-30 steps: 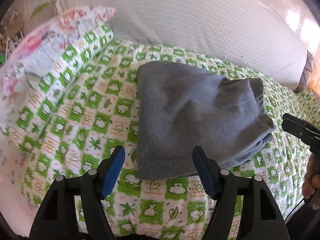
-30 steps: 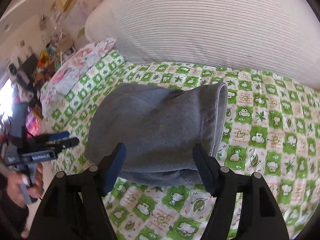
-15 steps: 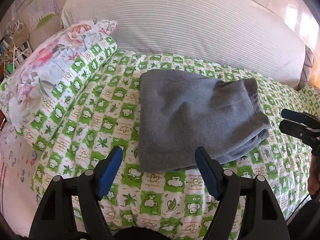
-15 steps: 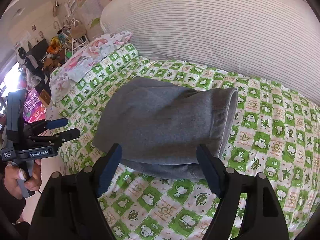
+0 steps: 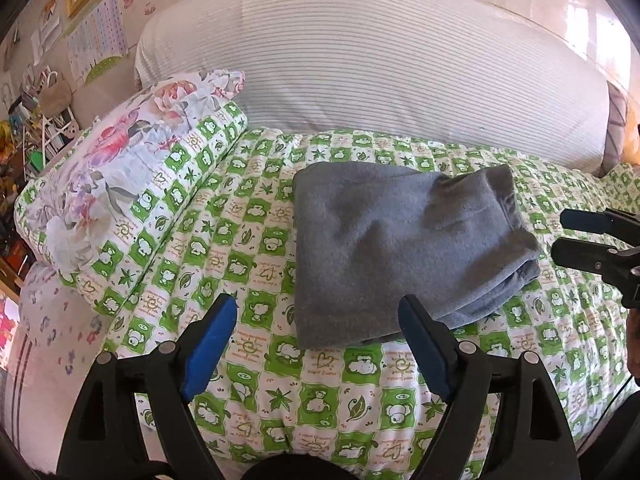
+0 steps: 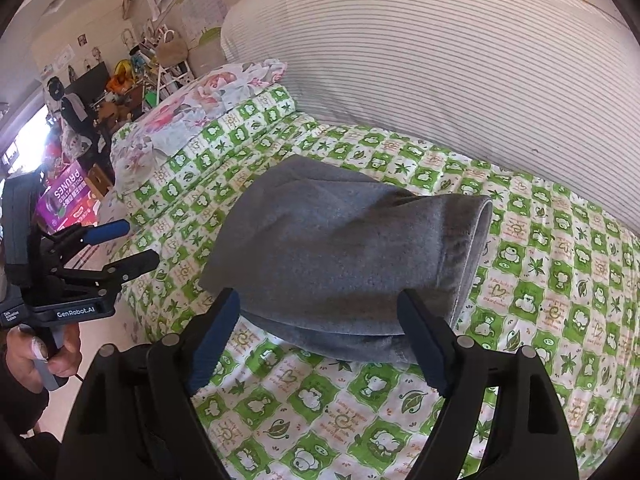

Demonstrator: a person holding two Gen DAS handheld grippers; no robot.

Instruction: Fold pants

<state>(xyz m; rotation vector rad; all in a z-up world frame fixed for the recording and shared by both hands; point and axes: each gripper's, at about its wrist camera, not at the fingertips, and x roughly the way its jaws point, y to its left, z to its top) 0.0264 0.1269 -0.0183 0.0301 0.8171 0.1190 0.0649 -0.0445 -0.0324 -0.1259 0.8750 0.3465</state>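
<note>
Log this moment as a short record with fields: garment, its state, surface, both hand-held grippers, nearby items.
garment: grey pants
state: folded into a compact stack, lying flat, held by nothing
surface: green-and-white checked bedspread
left hand-held gripper: open, short of the pants' near edge, not touching
right hand-held gripper: open, at the pants' near edge, gripping nothing
nearby: floral pillow to the left; striped white bolster behind

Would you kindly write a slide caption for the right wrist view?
Open right gripper above folded grey pants on the green-checked bedspread, open left gripper alongside.
</note>
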